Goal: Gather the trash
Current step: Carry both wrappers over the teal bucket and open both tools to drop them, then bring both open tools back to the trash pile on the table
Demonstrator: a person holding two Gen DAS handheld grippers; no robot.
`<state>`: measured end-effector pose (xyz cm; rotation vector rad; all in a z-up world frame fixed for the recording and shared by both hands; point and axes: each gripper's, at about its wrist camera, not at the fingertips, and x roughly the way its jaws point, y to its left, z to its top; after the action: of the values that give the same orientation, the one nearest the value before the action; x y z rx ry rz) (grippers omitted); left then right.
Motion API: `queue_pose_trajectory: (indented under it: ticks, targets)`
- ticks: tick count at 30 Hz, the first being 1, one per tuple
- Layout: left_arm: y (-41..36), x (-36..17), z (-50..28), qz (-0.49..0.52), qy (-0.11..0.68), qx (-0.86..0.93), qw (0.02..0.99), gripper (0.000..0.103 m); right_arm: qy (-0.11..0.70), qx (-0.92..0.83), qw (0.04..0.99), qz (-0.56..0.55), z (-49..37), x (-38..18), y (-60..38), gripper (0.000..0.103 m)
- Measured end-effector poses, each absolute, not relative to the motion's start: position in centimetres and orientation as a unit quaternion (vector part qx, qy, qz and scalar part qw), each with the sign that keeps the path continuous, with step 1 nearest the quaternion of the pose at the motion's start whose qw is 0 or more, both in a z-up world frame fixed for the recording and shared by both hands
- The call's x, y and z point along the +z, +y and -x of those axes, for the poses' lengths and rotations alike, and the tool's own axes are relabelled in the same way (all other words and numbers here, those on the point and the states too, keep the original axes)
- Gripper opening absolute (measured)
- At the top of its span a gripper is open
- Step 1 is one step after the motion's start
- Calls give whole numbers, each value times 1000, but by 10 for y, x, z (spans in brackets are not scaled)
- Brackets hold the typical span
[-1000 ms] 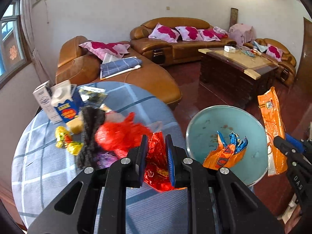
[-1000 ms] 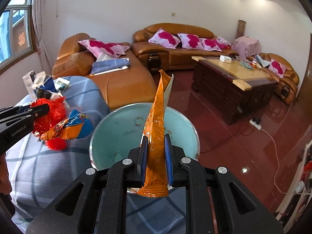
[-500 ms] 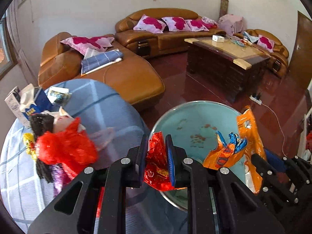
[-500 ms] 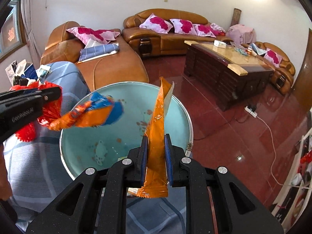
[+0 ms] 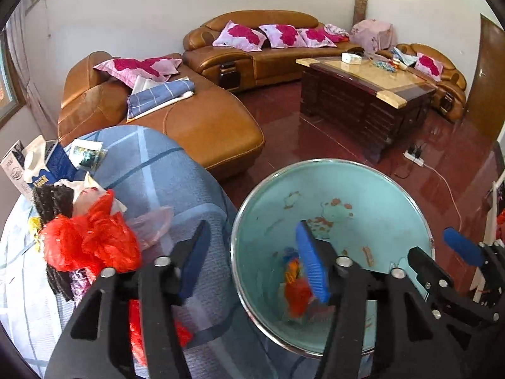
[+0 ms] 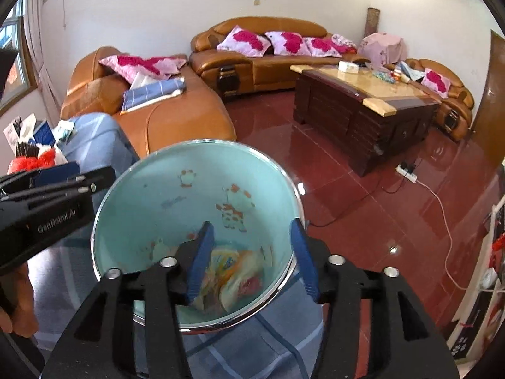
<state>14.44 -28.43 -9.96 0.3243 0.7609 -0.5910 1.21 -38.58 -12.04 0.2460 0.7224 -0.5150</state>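
A teal bin (image 5: 363, 189) with a metal rim stands beside the round table (image 5: 164, 170); it also shows in the right wrist view (image 6: 151, 195). Both grippers hang over it, open and empty. My left gripper (image 5: 252, 262) straddles the bin's left rim. My right gripper (image 6: 251, 259) is over its right half. Red and orange wrappers (image 5: 295, 287) lie at the bottom, seen too in the right wrist view (image 6: 236, 278). A red plastic bag (image 5: 88, 240) and other scraps stay on the table.
A blue checked cloth covers the table. A tissue box (image 5: 41, 164) and a black mesh item (image 5: 52, 199) sit at its left. A leather sofa (image 5: 202, 120) stands behind, a wooden coffee table (image 5: 363, 94) further back. A power strip (image 5: 413, 154) lies on the red floor.
Both grippers have opened. The red wrapper has left the left gripper and the orange wrapper the right; both now lie in the bin. Both grippers moved further over the bin.
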Motion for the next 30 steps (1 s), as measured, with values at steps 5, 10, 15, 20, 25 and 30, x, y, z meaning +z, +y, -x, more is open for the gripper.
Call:
queue_pose_trajectory:
  ticks: [5,10,15,20,25,30]
  targets:
    - [-269,-91,-143,-149,356,-273,882,76,322,-256,904,-118,-3,-106,-381,72]
    - [-250,-83,-141,-144,347,-264,888,82,299,-261,911,-113,2,-96,-371,88]
    - [-226,-75,-140,-135,338,-250,897,95,305,-303,900,-76,-4,-90,-355,94]
    - [-196,-69,-138,-123,331,-240,904,97,309,-280,907,-58,-13,-90,-333,94]
    - [-159,-75,-143,-115,341,-207,910,97,288,-241,924,-67,-19,-83,-309,94]
    - [-119,-83,-150,-104,350,-175,914,97,283,-225,930,-70,-29,-78,-291,94]
